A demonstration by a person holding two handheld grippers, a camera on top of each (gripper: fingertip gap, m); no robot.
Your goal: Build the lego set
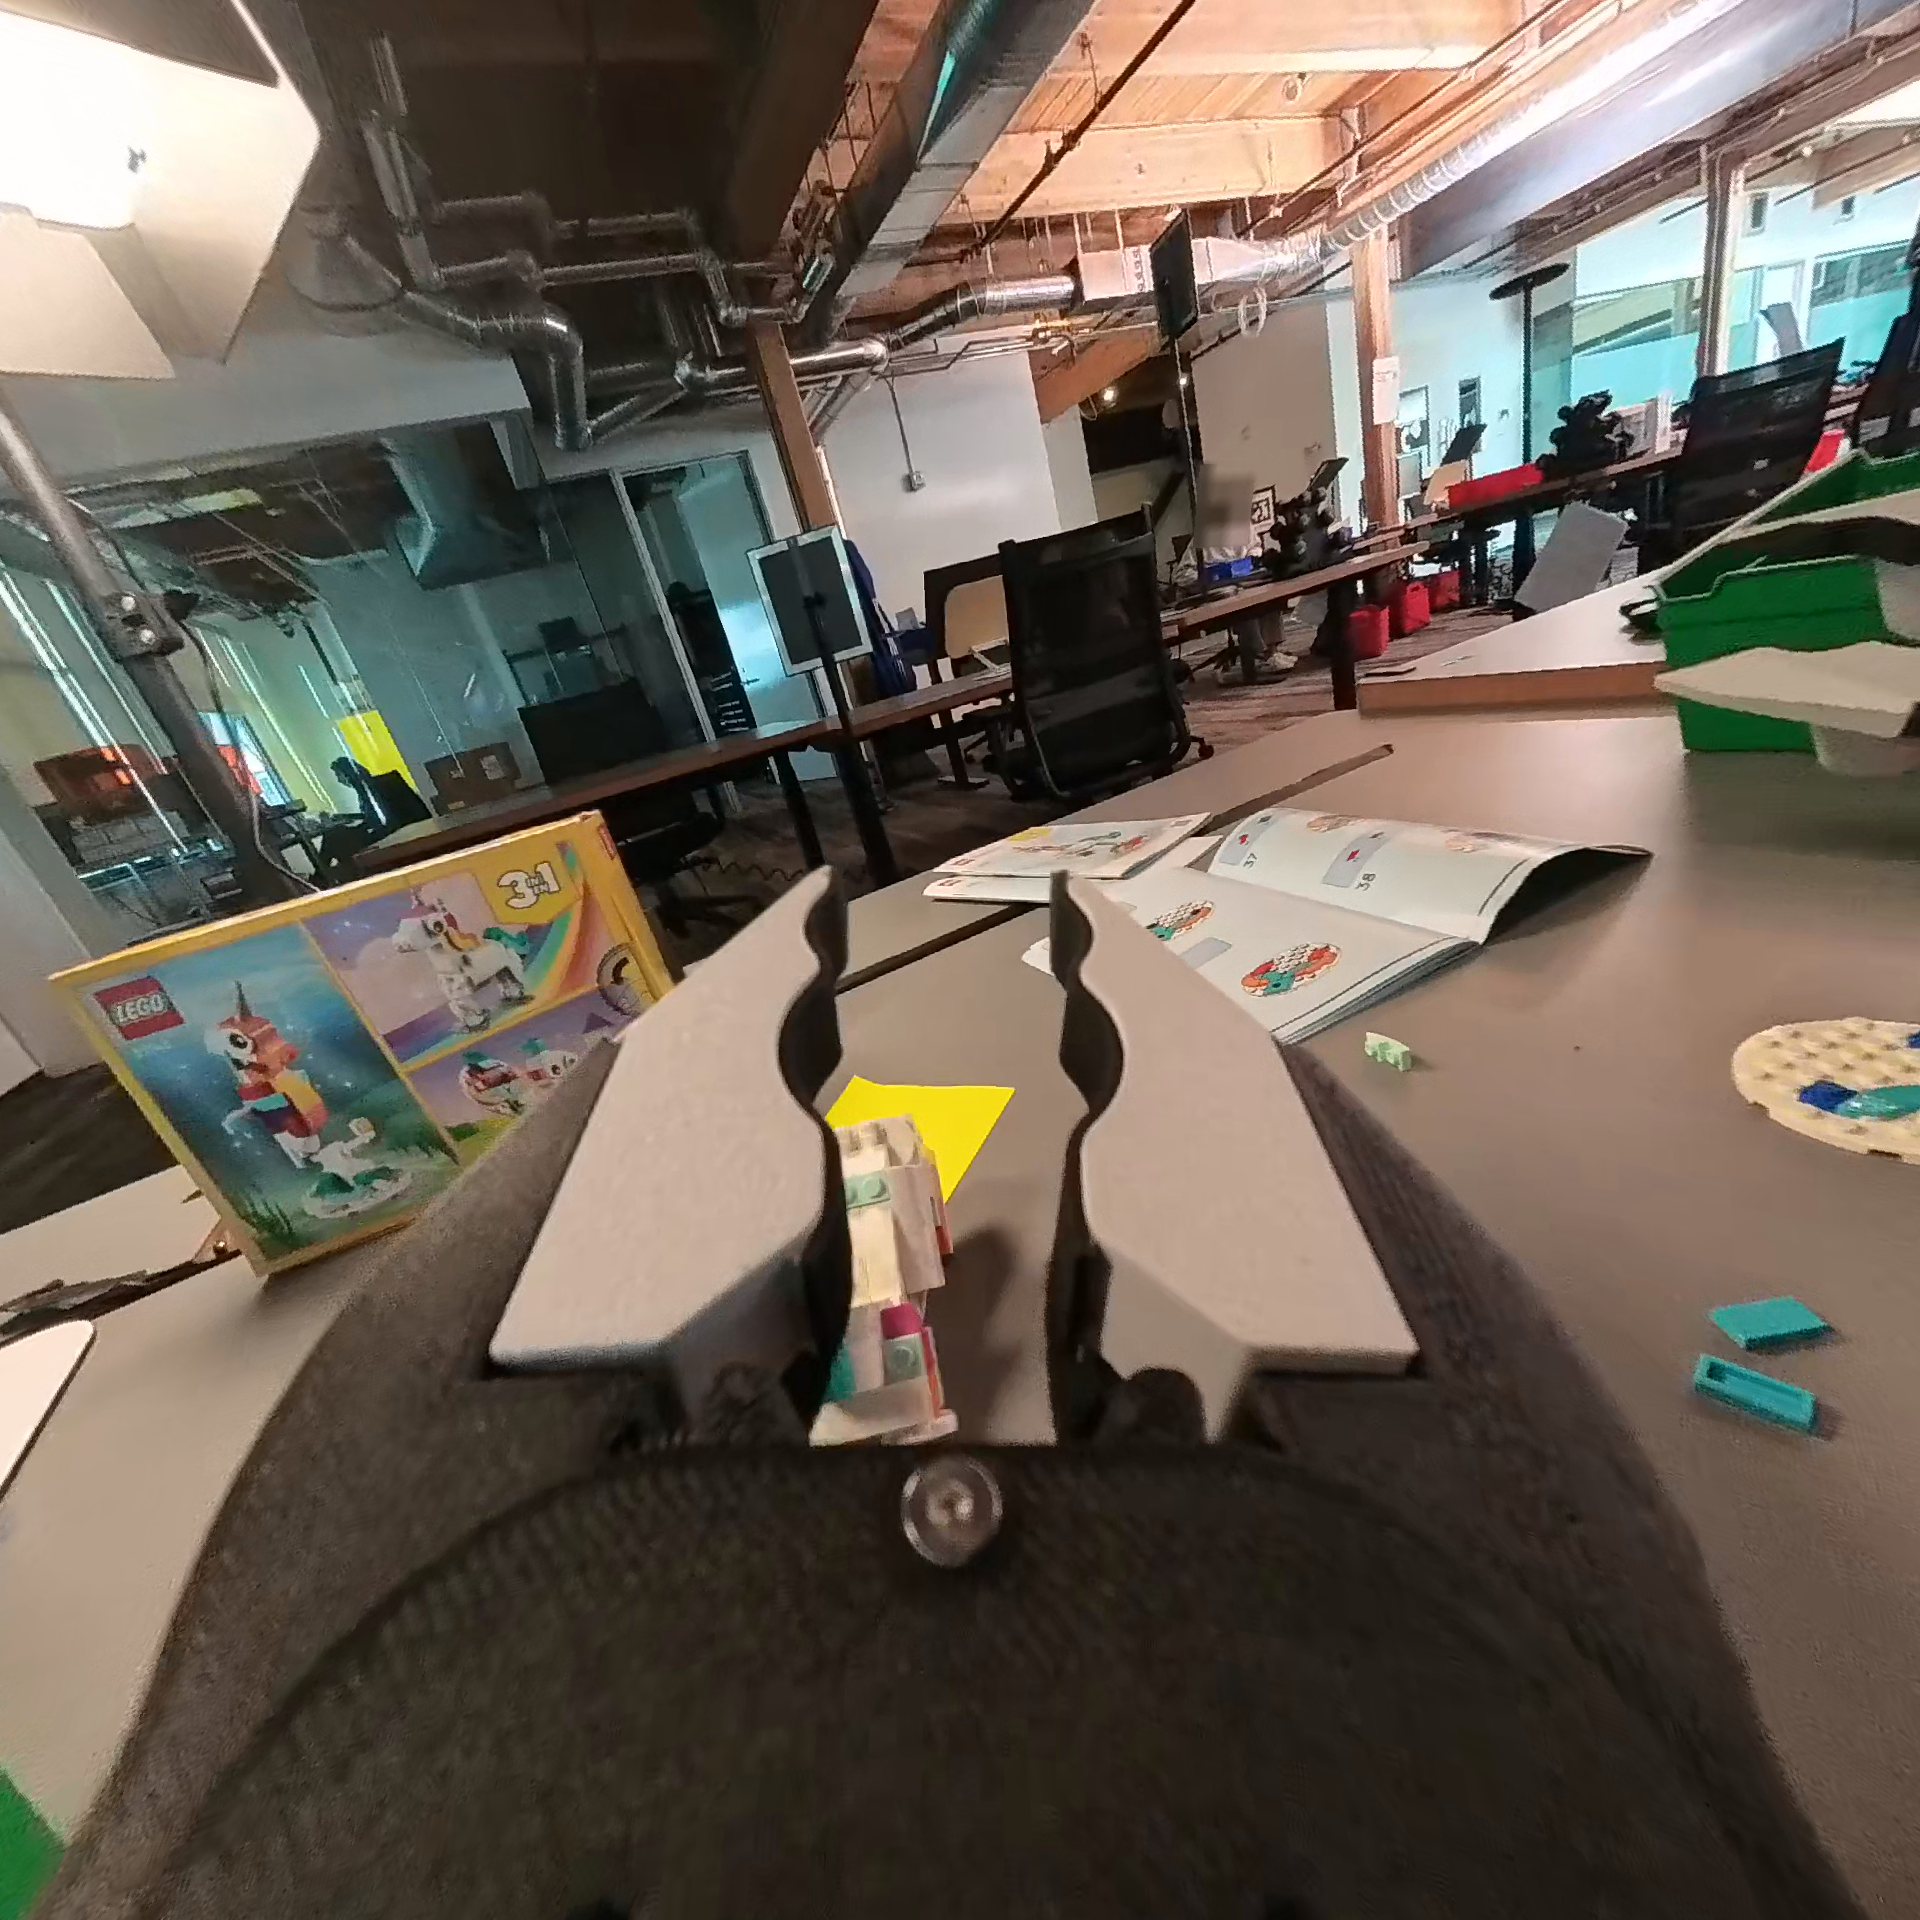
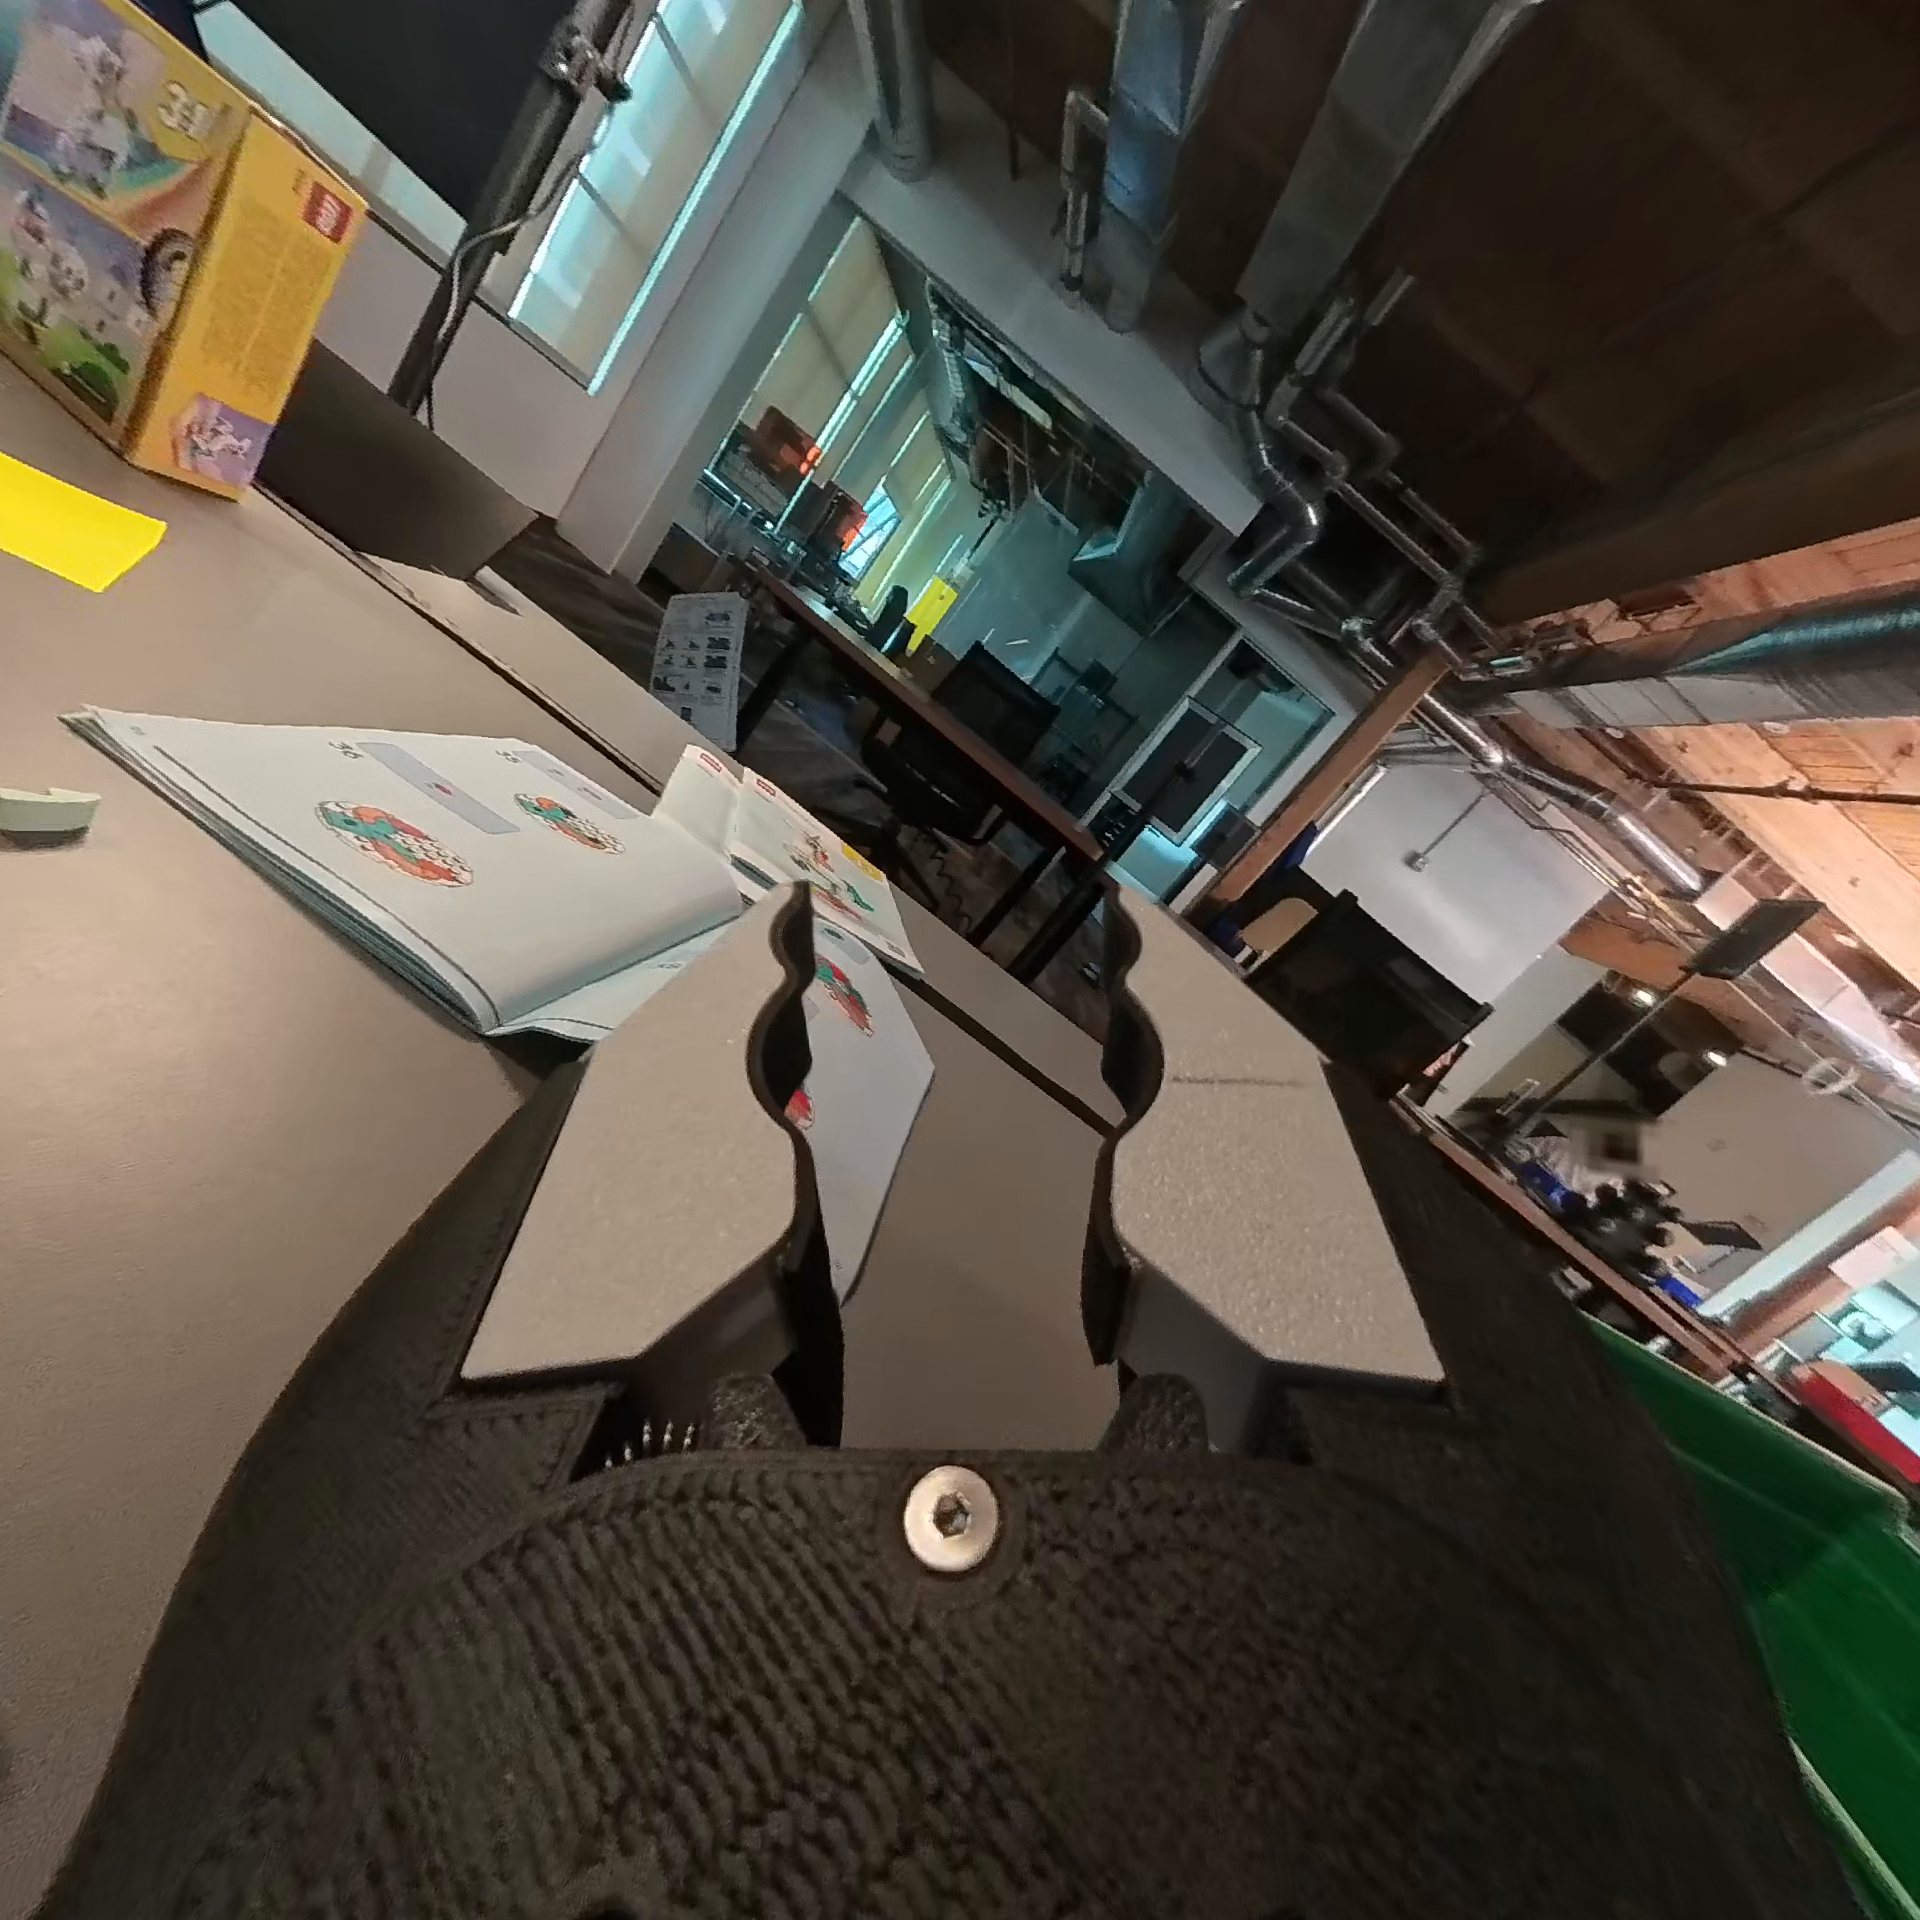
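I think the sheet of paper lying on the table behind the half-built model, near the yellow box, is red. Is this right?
Not quite: the sheet is yellow, not red. The left wrist view shows it flat on the table just behind the model, which sits between the fingers of the left claw, near the yellow box. The right wrist view also shows it yellow.

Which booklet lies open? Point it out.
The thicker instruction booklet, nearer the gripper, lies open with its pages spread and pictured steps showing. The thinner booklet behind it lies closed and flat on the table.
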